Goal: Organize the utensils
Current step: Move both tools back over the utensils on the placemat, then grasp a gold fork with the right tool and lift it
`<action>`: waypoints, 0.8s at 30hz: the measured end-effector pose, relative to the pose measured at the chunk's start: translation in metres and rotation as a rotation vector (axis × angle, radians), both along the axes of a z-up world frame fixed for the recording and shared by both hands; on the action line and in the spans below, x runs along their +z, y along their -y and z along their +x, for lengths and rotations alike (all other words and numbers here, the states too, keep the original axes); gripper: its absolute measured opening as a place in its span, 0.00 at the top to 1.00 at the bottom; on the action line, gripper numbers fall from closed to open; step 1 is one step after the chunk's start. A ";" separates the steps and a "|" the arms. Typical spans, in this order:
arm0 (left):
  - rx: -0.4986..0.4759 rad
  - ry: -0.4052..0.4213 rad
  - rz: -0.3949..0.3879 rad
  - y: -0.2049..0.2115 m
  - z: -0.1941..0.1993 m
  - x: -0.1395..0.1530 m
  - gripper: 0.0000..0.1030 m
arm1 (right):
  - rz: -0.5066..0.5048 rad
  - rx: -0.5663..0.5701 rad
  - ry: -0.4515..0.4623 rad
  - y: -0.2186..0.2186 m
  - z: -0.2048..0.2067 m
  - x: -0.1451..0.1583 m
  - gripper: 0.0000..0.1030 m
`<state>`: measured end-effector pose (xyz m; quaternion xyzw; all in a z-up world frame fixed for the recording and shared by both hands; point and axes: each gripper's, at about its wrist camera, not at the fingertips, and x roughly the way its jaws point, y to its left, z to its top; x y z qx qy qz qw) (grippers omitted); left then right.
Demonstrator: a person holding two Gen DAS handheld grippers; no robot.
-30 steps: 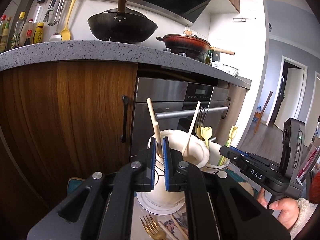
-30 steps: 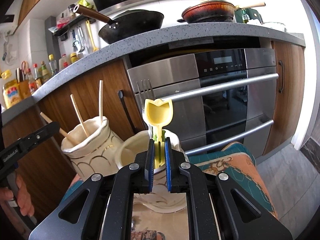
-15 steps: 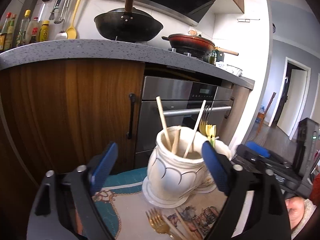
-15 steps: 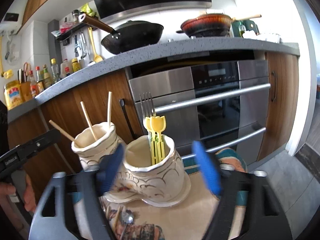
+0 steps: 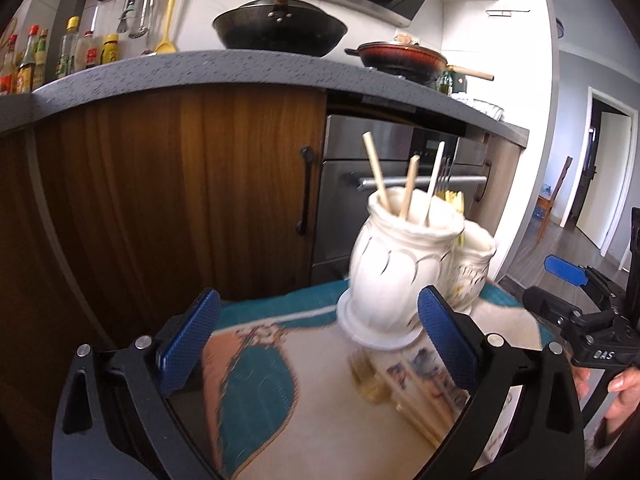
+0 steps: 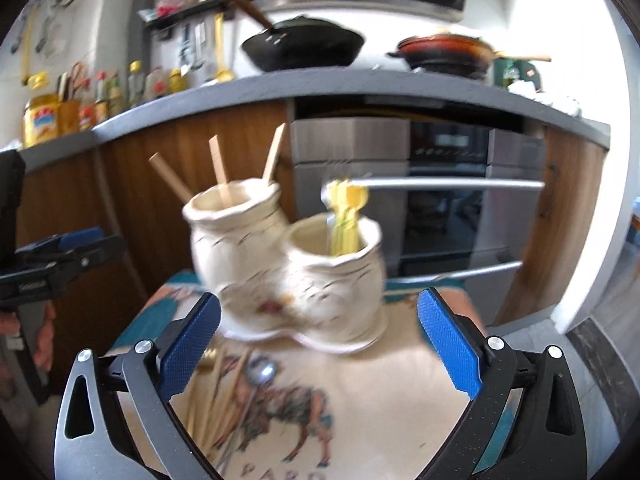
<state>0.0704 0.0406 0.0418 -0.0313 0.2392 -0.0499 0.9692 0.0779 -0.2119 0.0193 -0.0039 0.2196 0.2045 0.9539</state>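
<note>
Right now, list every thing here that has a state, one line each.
Left hand-held gripper: open, empty.
Right hand-held gripper: open, empty.
Taller cream ceramic jar: upright, holding three wooden chopsticks.
Shorter cream ceramic jar: upright, holding yellow tulip-topped utensils.
Loose chopsticks and gold fork: lying flat on the patterned cloth.
Wooden cabinet door: closed.

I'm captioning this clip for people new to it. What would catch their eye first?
Two cream ceramic jars stand side by side mid-frame on a patterned mat: the left jar holds three wooden sticks, the right jar yellow utensils. Both grippers, left and right, gape open, framing them, with loose chopsticks lying in front.
</note>
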 end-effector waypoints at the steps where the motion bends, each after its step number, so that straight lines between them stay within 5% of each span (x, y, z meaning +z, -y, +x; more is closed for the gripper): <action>1: 0.004 -0.006 -0.009 -0.004 -0.003 -0.002 0.06 | 0.011 0.026 -0.028 -0.002 0.000 -0.002 0.05; 7: 0.022 -0.021 -0.044 -0.024 -0.013 -0.009 0.06 | 0.022 0.113 -0.193 -0.026 0.000 -0.021 0.05; 21: 0.031 -0.035 -0.140 -0.044 -0.014 -0.017 0.06 | -0.151 0.161 -0.301 -0.081 -0.009 -0.055 0.05; 24: 0.027 -0.040 -0.148 -0.045 -0.013 -0.020 0.06 | -0.202 0.192 -0.332 -0.096 -0.010 -0.063 0.12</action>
